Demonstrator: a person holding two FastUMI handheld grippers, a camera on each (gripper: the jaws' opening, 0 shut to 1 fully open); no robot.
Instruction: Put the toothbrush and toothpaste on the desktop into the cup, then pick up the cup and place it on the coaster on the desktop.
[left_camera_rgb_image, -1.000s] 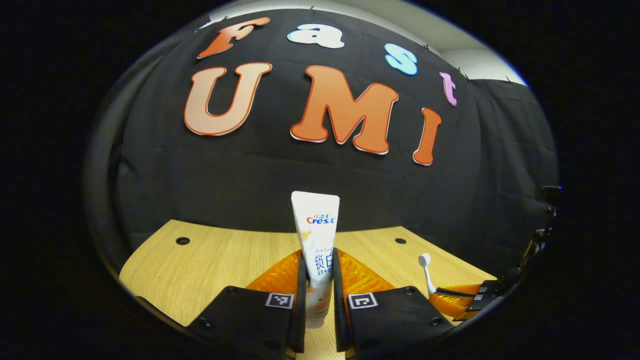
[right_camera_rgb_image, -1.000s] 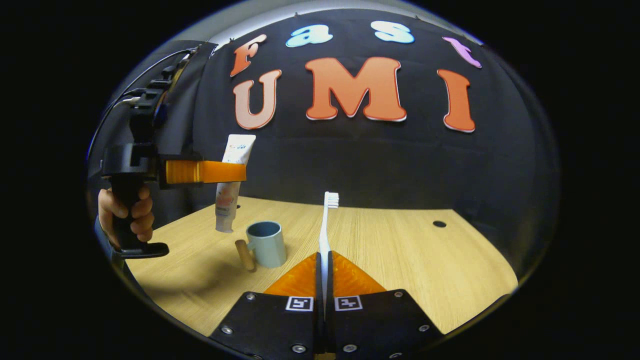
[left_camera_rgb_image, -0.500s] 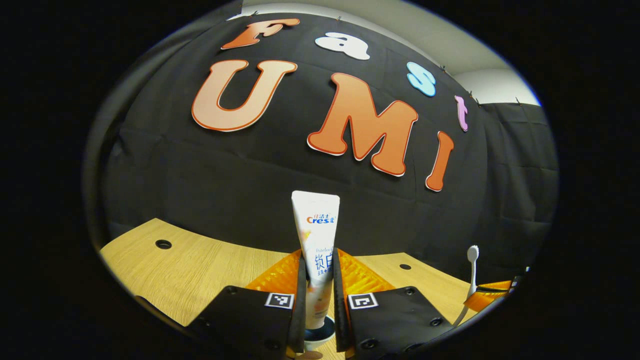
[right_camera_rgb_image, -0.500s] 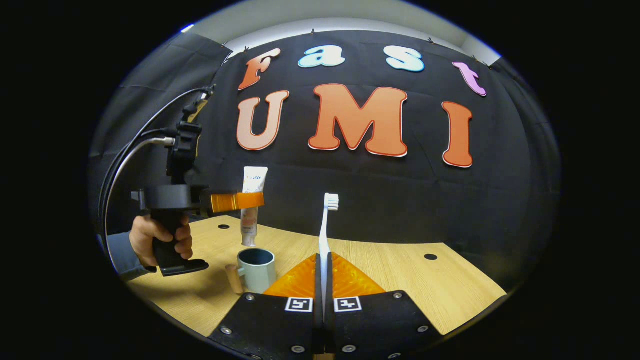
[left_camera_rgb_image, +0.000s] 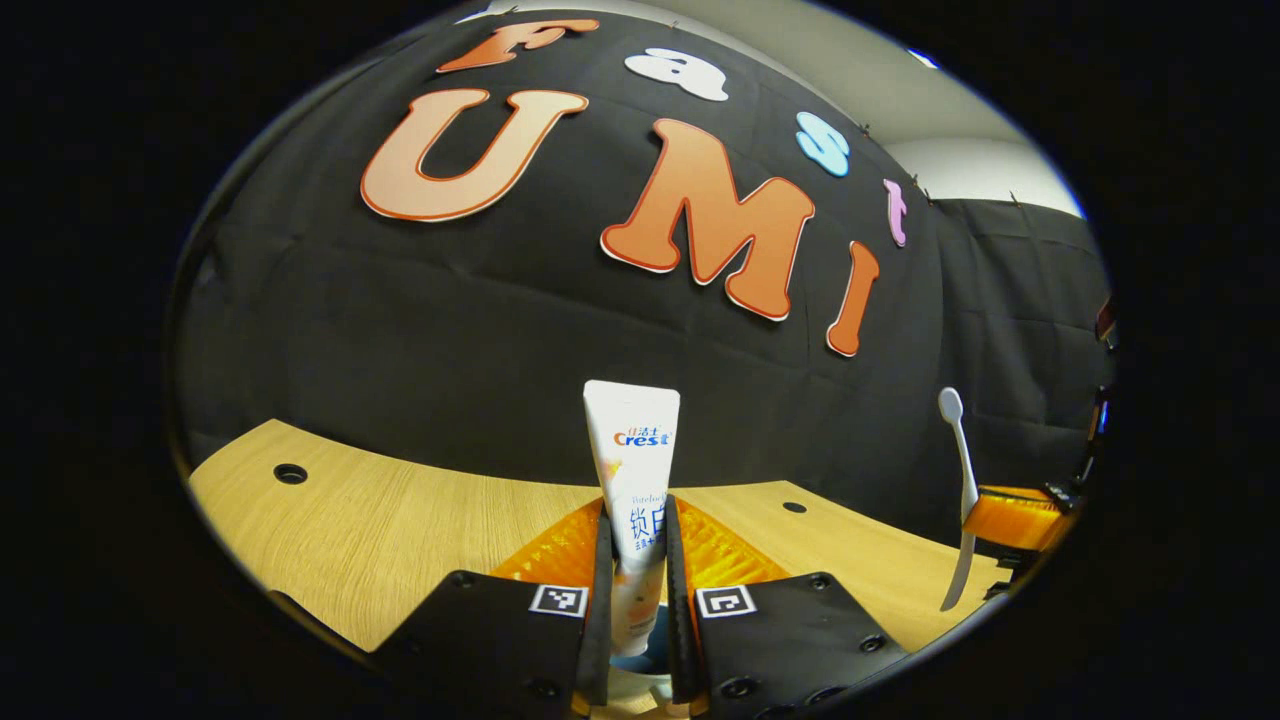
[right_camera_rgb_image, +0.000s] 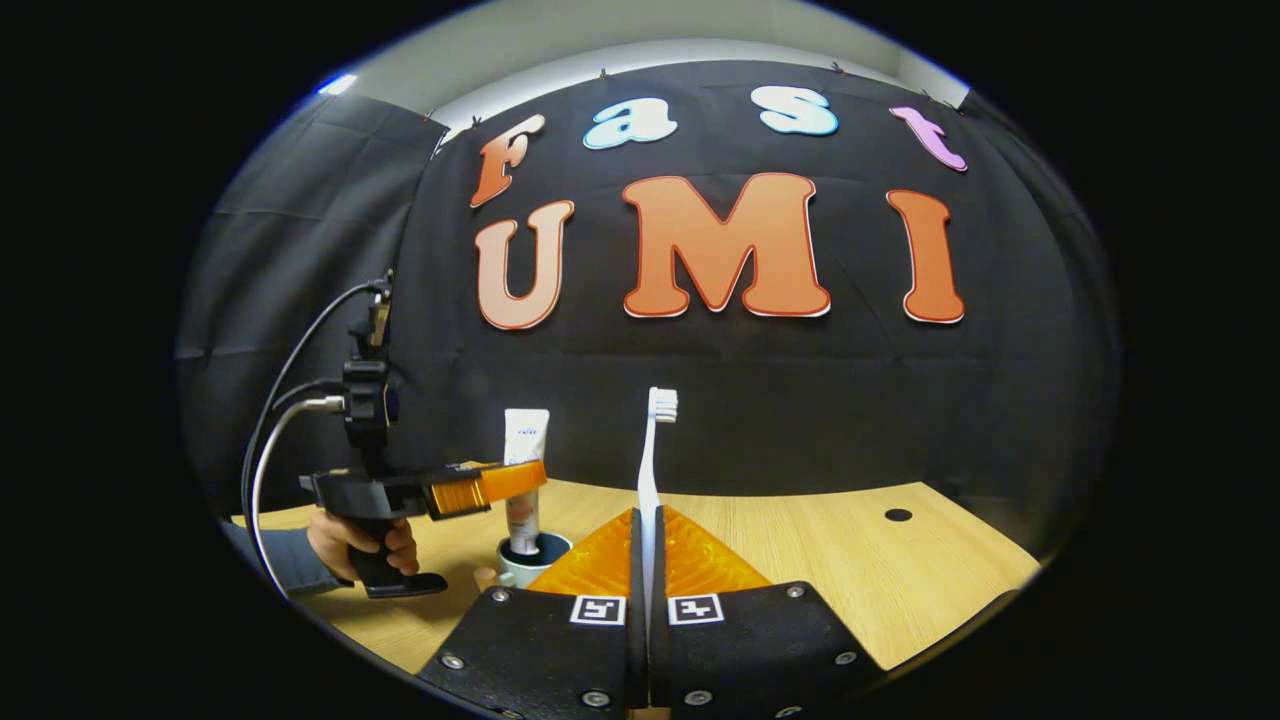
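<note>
- My left gripper is clamped on the upright toothpaste, its lower end inside the cup.
- My right gripper pinches the toothbrush upright above the desktop.

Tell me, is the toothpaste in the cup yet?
Partly in. In the right gripper view the toothpaste stands upright with its bottom end dipped inside the cup, and the left gripper is gripping it.

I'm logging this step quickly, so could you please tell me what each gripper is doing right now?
Left gripper: closed on the toothpaste tube, its lower end in the cup.
Right gripper: closed on the toothbrush, held upright.
</note>
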